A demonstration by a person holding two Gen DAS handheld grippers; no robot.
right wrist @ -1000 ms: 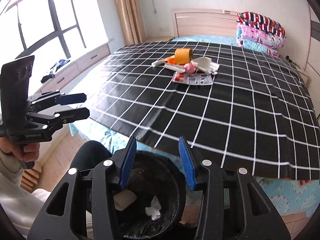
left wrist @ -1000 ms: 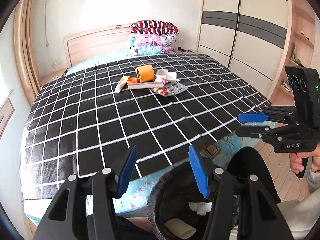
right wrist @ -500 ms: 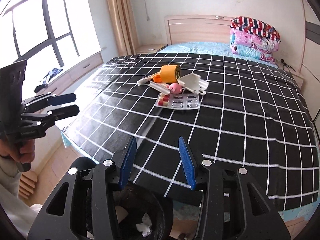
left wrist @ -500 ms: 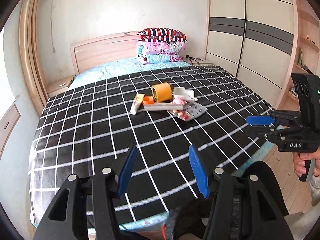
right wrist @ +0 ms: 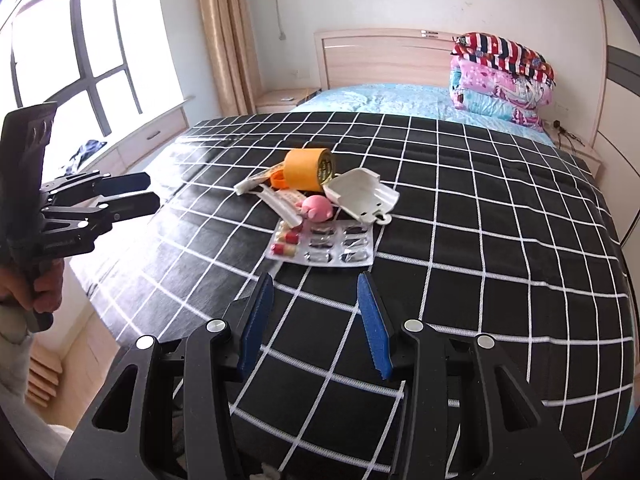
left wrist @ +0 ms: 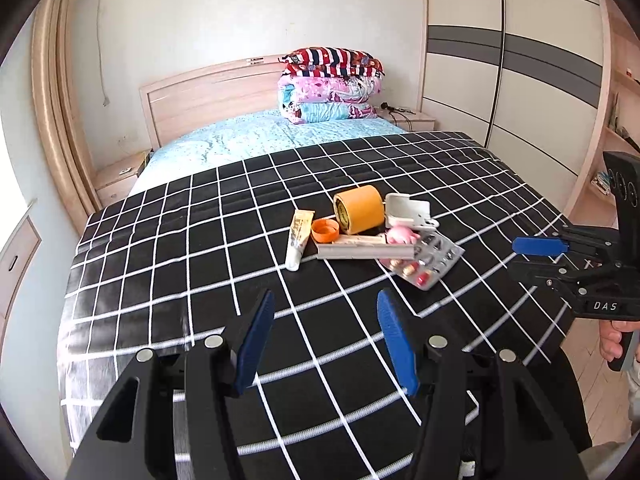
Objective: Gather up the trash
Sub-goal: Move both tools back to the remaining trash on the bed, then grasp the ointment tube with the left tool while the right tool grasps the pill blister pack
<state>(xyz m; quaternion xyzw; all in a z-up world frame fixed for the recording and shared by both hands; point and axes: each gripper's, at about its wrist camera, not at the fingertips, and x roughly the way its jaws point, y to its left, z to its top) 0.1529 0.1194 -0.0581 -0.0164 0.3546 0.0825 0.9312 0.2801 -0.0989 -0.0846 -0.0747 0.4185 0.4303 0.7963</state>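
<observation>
A pile of trash lies on the black checked bedspread [left wrist: 200, 248]: an orange tape roll [left wrist: 359, 208], a white tube [left wrist: 298, 239], an orange cap [left wrist: 325, 230], a white plastic box [left wrist: 406, 210], a pink toy [left wrist: 400, 236], a long flat pack [left wrist: 364, 251] and a pill blister [left wrist: 426, 262]. In the right wrist view the blister [right wrist: 324, 245], pink toy [right wrist: 317, 207], box [right wrist: 360, 194] and tape roll [right wrist: 310, 169] show. My left gripper [left wrist: 326, 338] is open and empty, short of the pile. My right gripper [right wrist: 316, 320] is open and empty, just short of the blister.
Folded quilts [left wrist: 330, 84] are stacked at the headboard [left wrist: 208, 96]. A wardrobe [left wrist: 520, 60] stands on the right, a window [right wrist: 60, 52] and low drawers [right wrist: 148, 136] on the left. The bed's near edge lies under both grippers.
Both grippers have risen from over the black trash bin and moved forward over the bed toward the pile. The bin has dropped out of view. Both stay open.
</observation>
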